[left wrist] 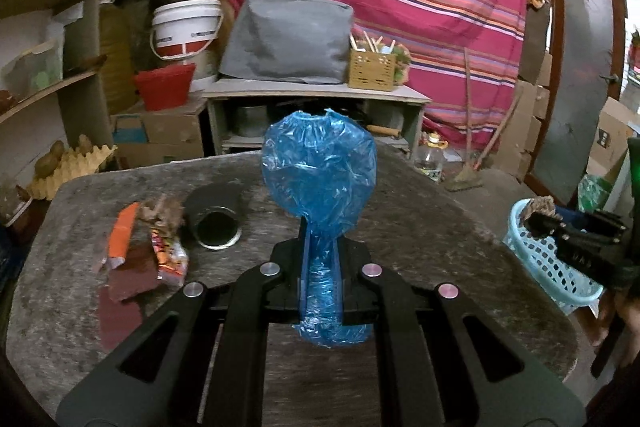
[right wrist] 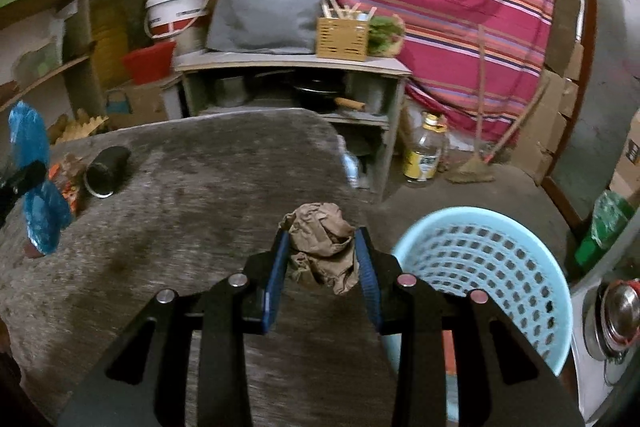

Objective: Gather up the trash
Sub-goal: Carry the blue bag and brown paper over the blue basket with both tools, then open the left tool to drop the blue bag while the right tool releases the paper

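My left gripper (left wrist: 320, 247) is shut on a crumpled blue plastic bag (left wrist: 320, 171) and holds it above the grey table (left wrist: 420, 227). My right gripper (right wrist: 322, 247) is shut on a crumpled brown paper ball (right wrist: 322, 239) over the table's right edge, next to the light blue basket (right wrist: 492, 267). From the left wrist view the right gripper (left wrist: 544, 223) hangs over the basket (left wrist: 548, 259) with the brown paper (left wrist: 540, 207). More trash lies at the table's left: an orange wrapper (left wrist: 124, 235), a snack packet (left wrist: 168, 255) and a dark tube (left wrist: 216, 219). The blue bag also shows in the right wrist view (right wrist: 36, 183).
A low shelf unit (right wrist: 288, 83) with a grey bag and a wooden box stands behind the table. A bottle (right wrist: 424, 151) and a broom (right wrist: 476, 163) are on the floor. Shelves with buckets and pots are at the left. A striped cloth hangs behind.
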